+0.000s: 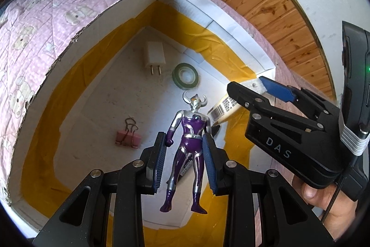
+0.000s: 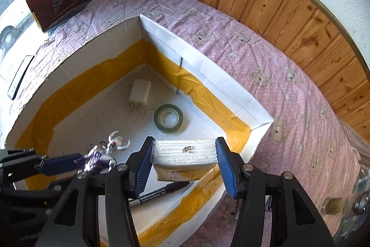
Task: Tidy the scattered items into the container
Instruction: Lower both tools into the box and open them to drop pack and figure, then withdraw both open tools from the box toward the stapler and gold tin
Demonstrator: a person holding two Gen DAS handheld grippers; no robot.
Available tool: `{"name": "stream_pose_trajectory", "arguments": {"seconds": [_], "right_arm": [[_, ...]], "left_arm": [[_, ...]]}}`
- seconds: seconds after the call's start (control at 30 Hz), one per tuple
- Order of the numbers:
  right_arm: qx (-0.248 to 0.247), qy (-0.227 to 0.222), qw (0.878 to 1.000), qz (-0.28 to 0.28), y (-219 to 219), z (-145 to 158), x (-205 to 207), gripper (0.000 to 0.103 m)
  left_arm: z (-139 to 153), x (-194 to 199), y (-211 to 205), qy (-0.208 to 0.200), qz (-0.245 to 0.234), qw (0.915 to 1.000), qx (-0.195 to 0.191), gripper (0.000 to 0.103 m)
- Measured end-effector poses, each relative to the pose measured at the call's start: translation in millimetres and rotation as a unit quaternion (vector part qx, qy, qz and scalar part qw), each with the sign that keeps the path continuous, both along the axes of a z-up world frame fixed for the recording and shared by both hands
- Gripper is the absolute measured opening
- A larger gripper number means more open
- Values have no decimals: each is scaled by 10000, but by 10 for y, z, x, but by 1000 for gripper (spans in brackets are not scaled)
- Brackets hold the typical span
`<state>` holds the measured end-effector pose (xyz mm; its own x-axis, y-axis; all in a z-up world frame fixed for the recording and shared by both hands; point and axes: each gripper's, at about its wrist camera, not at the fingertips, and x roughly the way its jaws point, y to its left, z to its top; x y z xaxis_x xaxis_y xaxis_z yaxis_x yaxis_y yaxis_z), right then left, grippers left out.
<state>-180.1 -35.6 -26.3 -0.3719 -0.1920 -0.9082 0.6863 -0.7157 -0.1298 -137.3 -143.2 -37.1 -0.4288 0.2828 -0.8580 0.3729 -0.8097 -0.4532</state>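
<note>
Both your grippers tilt steeply down over the open box [image 1: 222, 22]. Your left gripper [image 1: 183, 162] is clenched on the purple toy figure [image 1: 188, 149] at its waist, hanging above the box floor. Your right gripper [image 2: 185, 166] grasps the tissue pack [image 2: 185, 159], pads against its two ends, above the marker [image 2: 159, 193].

Right gripper [image 2: 185, 166] at 6 o'clock, pads on both ends of a tissue pack [image 2: 185, 160], above the white box [image 2: 208, 75]. On the box floor: charger [image 2: 140, 95] at 11 o'clock of the pack, tape roll [image 2: 168, 118] at 12, marker [image 2: 161, 192] just below. Left gripper [image 2: 76, 162] enters at 9 o'clock, holding a silver-purple figure [image 2: 104, 155].
</note>
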Motion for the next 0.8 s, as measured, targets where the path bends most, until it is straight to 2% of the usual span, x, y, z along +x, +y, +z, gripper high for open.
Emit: {"name": "stream_pose_trajectory", "arguments": {"seconds": [0.27, 0.53, 0.8], "right_arm": [[68, 55, 9998, -154, -6, -77, -154, 55], [-153, 88, 9990, -406, 116, 41, -141, 56], [-748, -7, 9958, -521, 367, 305, 156, 56]], "left_arm": [[-42, -69, 95, -130, -173, 9996, -175, 31], [-40, -53, 133, -143, -255, 9992, -290, 34], [15, 100, 162, 31, -275, 9983, -518, 36]]}}
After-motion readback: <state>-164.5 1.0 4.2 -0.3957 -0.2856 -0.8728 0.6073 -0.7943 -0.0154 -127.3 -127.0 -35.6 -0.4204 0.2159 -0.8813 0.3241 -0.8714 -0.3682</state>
